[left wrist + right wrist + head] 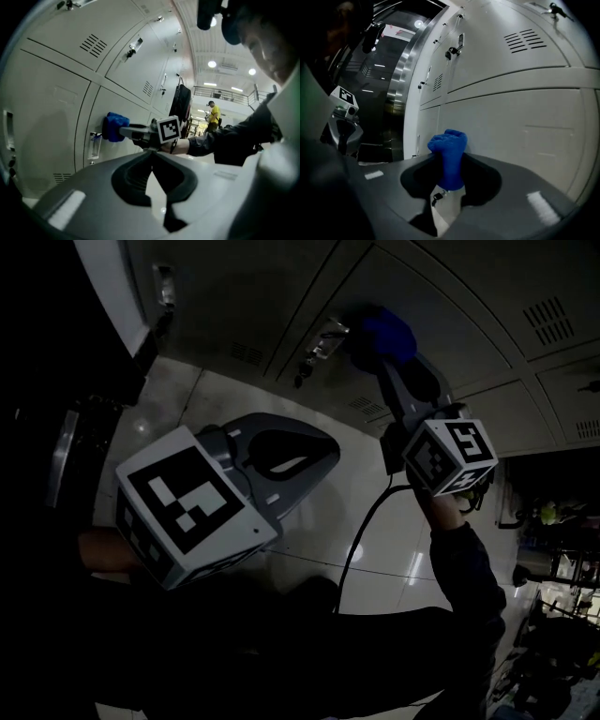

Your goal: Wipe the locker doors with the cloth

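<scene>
My right gripper (386,360) is shut on a bunched blue cloth (380,332) and presses it against a grey locker door (441,296). In the right gripper view the cloth (450,157) stands up between the jaws, touching the door (520,126). The left gripper view shows the cloth (112,126) from the side, flat against the door (51,117) next to a lock plate (93,145). My left gripper (319,454) hangs back from the lockers, low at the left. Its jaws meet at the tips (151,155) with nothing between them.
Keys hang from a lock (314,352) just left of the cloth. Vent slots (548,322) mark the door above. Glossy floor tiles (375,540) lie below. A dark garment (180,105) hangs further down the row, and a person in yellow (213,112) stands far off.
</scene>
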